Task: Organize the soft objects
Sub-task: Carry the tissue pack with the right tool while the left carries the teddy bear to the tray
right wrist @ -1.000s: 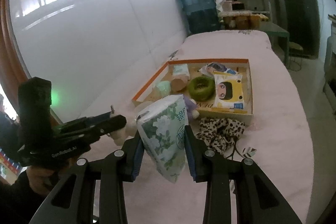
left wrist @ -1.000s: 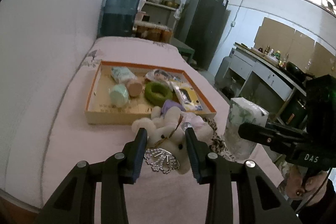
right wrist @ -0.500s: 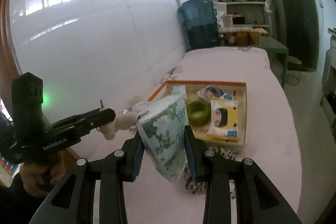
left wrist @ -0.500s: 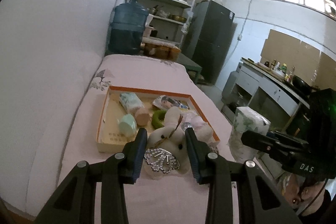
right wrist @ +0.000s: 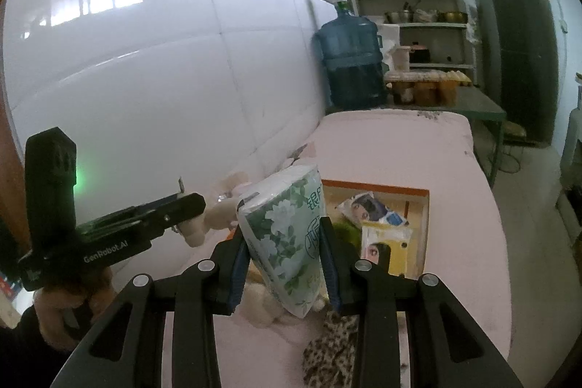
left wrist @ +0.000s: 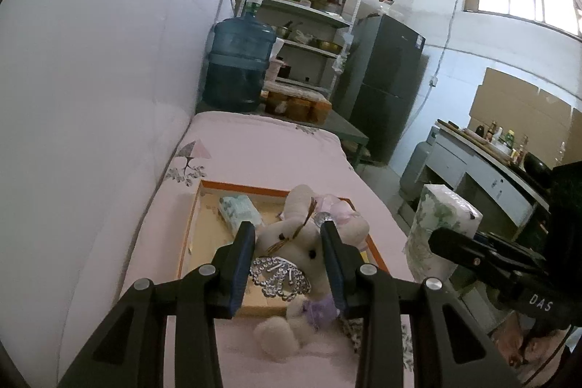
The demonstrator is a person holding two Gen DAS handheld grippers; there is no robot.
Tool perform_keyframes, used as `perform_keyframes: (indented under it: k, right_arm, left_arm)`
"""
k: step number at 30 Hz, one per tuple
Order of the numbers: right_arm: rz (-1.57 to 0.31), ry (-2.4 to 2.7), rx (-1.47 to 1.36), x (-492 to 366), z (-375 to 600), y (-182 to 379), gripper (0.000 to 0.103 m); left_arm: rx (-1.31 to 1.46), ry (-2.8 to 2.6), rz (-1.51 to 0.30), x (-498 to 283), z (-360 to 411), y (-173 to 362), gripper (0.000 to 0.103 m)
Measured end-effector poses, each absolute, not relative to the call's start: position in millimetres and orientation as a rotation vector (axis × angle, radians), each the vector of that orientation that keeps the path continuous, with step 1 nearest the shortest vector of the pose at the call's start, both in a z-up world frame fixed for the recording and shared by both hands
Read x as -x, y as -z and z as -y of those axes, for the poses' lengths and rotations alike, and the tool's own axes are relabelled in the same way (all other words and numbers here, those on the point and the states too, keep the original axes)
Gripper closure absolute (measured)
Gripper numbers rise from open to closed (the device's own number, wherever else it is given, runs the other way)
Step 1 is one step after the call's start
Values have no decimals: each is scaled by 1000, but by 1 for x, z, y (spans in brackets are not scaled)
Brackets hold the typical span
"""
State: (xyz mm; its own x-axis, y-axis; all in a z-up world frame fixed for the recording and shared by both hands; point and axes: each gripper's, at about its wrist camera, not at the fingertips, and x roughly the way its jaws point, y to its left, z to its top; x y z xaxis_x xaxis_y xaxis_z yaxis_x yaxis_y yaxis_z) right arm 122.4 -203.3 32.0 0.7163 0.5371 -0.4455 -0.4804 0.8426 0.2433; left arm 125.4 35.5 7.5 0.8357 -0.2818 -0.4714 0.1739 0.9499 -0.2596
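Jaws of left gripper (left wrist: pixel 287 255) clenched on plush bunny (left wrist: pixel 294 242), lifted above tray (left wrist: pixel 189 235) at 12 o'clock; right gripper (right wrist: pixel 283 260) jaws grasp tissue pack (right wrist: pixel 291 235), tray at 1 o'clock.

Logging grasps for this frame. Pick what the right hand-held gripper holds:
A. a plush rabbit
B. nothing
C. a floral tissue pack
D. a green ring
C: the right hand-held gripper is clamped on the floral tissue pack, while the plush rabbit sits in the left hand-held gripper.
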Motion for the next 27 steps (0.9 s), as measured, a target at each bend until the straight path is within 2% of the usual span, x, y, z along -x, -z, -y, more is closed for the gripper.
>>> perform_keyframes:
  k: [27]
  right_arm:
    - [-624, -567, -139, -235, 195, 14, 67]
  left_arm:
    - [196, 105, -579, -221, -28, 28, 65]
